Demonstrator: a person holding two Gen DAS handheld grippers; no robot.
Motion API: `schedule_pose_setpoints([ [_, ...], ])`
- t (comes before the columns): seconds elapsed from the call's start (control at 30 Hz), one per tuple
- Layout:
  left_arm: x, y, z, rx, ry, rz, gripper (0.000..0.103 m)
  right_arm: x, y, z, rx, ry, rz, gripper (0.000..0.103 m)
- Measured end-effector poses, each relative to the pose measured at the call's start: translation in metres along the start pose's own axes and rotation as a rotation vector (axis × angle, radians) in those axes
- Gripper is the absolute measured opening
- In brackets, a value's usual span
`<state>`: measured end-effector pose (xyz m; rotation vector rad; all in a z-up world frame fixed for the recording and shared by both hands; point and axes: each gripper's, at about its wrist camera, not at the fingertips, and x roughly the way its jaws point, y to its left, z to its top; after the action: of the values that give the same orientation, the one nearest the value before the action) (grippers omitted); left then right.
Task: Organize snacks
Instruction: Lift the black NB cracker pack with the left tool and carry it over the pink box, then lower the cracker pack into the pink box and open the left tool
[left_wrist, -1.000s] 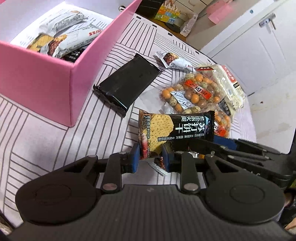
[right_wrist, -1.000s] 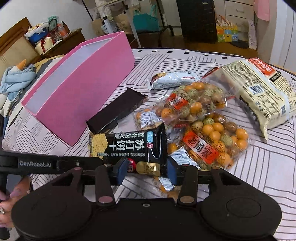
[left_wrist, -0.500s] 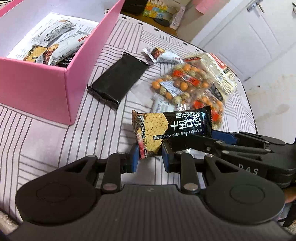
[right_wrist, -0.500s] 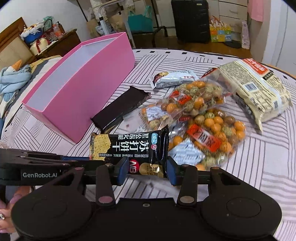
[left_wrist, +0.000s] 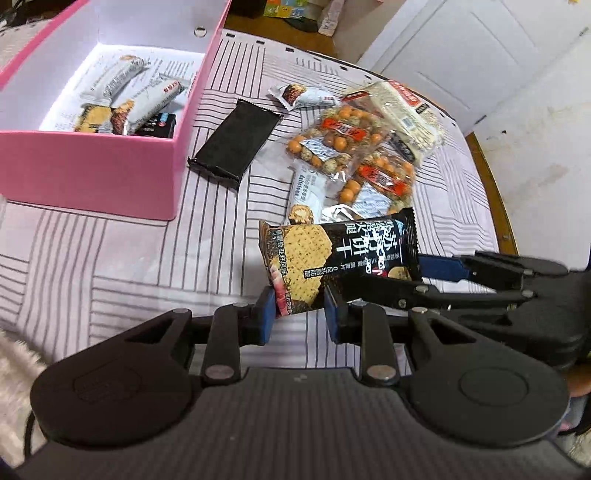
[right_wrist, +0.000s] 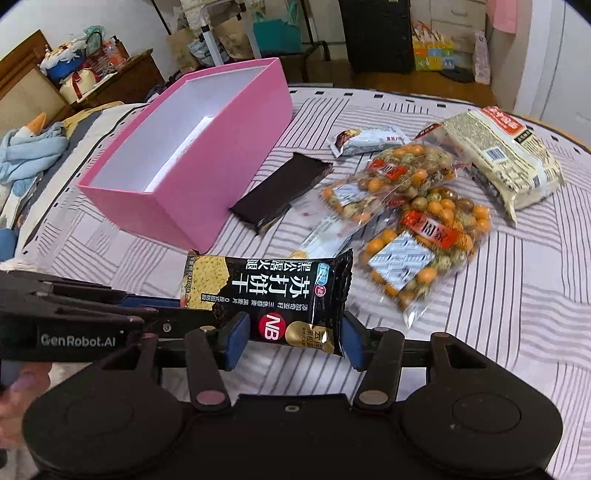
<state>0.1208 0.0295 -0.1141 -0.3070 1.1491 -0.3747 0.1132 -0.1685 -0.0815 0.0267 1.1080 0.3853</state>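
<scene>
A black cracker packet (left_wrist: 340, 254) with a cracker picture hangs above the striped tablecloth. My left gripper (left_wrist: 300, 317) is shut on its cracker-picture end. My right gripper (right_wrist: 293, 341) straddles the other end of the packet (right_wrist: 273, 291); its jaws are opening and the pads stand just off the wrapper. The right gripper's fingers (left_wrist: 439, 271) reach in from the right in the left wrist view. The open pink box (left_wrist: 92, 170) lies to the upper left and holds several snack bars (left_wrist: 122, 96).
On the cloth beside the box (right_wrist: 221, 147) lie a flat black packet (right_wrist: 280, 192), two clear bags of orange and green nuts (right_wrist: 424, 251), a small white bar (right_wrist: 369, 138) and a beige bag (right_wrist: 506, 155). A hand (right_wrist: 22, 384) holds the left gripper.
Both grippers have risen with the cracker packet, lifting it off the other snacks. The right jaws have spread wider around it. More of the box's inside shows.
</scene>
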Motion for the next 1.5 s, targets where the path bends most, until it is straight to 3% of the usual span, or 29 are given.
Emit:
schedule_pose_setpoints([
  [0.4, -0.076, 0.008, -0.011, 0.024, -0.095, -0.034, 0.027, -0.055, 0.060, 0.010, -0.153, -0.070, 0.007, 0.068],
  [0.8, -0.135, 0.051, 0.021, -0.003, -0.238, -0.014, 0.028, -0.066, 0.106, 0.053, -0.307, -0.197, 0.105, 0.069],
  [1.0, -0.135, 0.086, 0.047, -0.060, -0.301, 0.028, 0.028, -0.038, 0.118, 0.086, -0.355, -0.240, 0.112, 0.041],
  [1.07, -0.130, 0.098, 0.058, -0.077, -0.332, 0.060, 0.028, -0.022, 0.120, 0.100, -0.359, -0.233, 0.109, 0.036],
  [1.27, -0.096, 0.121, 0.097, -0.072, -0.340, 0.160, 0.028, 0.033, 0.127, 0.129, -0.401, -0.235, 0.074, 0.036],
  [1.5, -0.055, 0.143, 0.129, -0.072, -0.270, 0.207, 0.028, 0.082, 0.119, 0.147, -0.384, -0.174, 0.070, 0.037],
])
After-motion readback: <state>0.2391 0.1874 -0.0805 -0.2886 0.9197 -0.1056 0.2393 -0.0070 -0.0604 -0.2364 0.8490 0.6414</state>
